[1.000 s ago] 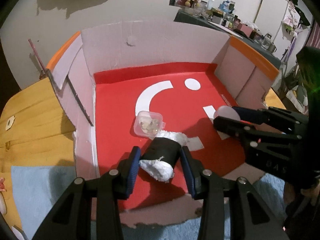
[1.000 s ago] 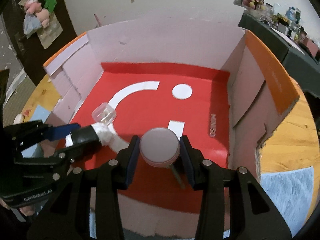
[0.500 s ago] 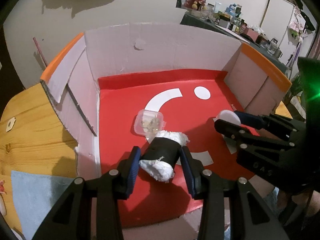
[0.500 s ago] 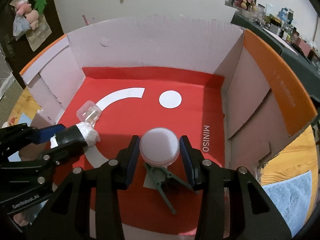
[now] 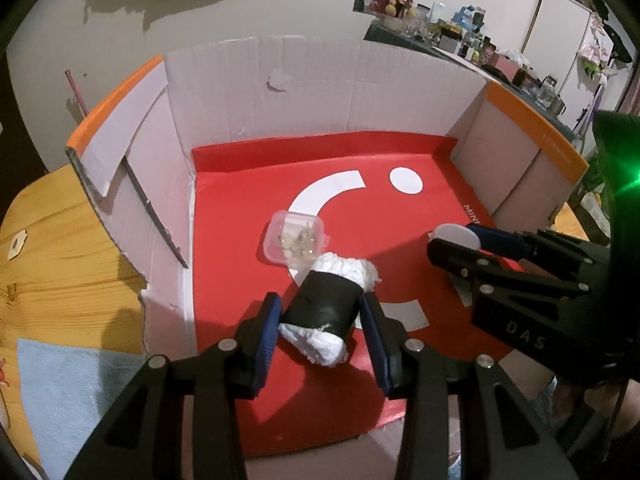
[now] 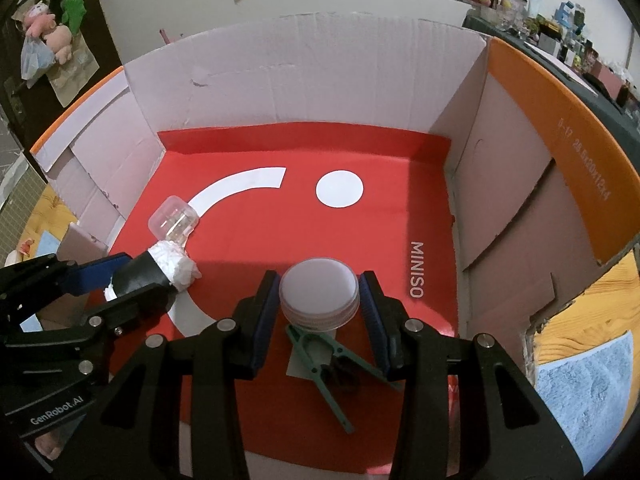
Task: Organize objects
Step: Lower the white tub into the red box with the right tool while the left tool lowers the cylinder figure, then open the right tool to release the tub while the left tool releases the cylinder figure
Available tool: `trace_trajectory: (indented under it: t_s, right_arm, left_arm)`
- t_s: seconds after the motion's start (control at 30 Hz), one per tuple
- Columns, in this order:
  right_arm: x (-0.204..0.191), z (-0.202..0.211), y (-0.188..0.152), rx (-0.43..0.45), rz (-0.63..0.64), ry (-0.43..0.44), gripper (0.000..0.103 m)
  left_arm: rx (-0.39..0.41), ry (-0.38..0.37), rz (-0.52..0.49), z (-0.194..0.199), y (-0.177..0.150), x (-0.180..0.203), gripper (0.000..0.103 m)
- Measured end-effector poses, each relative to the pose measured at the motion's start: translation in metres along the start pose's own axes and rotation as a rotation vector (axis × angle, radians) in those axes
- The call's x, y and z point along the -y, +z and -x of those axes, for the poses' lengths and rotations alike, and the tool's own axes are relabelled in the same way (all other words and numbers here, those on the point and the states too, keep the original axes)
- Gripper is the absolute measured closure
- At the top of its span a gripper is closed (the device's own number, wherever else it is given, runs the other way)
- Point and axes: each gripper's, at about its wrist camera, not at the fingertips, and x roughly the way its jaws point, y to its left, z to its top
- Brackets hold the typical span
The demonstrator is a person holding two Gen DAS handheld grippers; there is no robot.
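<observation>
My left gripper (image 5: 320, 320) is shut on a black roll with white stuffing (image 5: 324, 308), held low over the red floor of the cardboard box (image 5: 320, 92). A small clear lidded container (image 5: 294, 238) lies just beyond the roll. My right gripper (image 6: 318, 300) is shut on a round white-lidded jar (image 6: 318, 292), held above a green clip (image 6: 320, 364) on the box floor. The roll (image 6: 160, 268) and clear container (image 6: 174, 218) show at left in the right wrist view; the jar (image 5: 456, 236) shows at right in the left wrist view.
The box has tall white walls and orange-edged side flaps (image 6: 560, 128). It sits on a wooden table (image 5: 48, 248) with a light blue cloth (image 6: 580, 400) near its front. A cluttered shelf (image 5: 460, 32) stands far behind.
Both grippers have moved forward, deeper into the box, still holding the roll and the jar. The green clip now shows under the right gripper.
</observation>
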Motion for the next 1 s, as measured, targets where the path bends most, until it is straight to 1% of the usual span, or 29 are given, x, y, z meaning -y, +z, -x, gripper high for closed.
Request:
trace_trajectory:
  t_s: [0.23,1.0]
  right_arm:
    - [-0.0008,0.0004,-0.0005,-0.010,0.006,-0.004,0.064]
    - [-0.0010,0.0038,-0.0020,-0.006,0.002,0.003,0.063]
  left_arm:
    - [-0.015,0.004,-0.006,-0.0039,-0.0012,0.0012,0.060]
    - [-0.011,0.006,-0.006,-0.0027,-0.0033,0.0027,0.060]
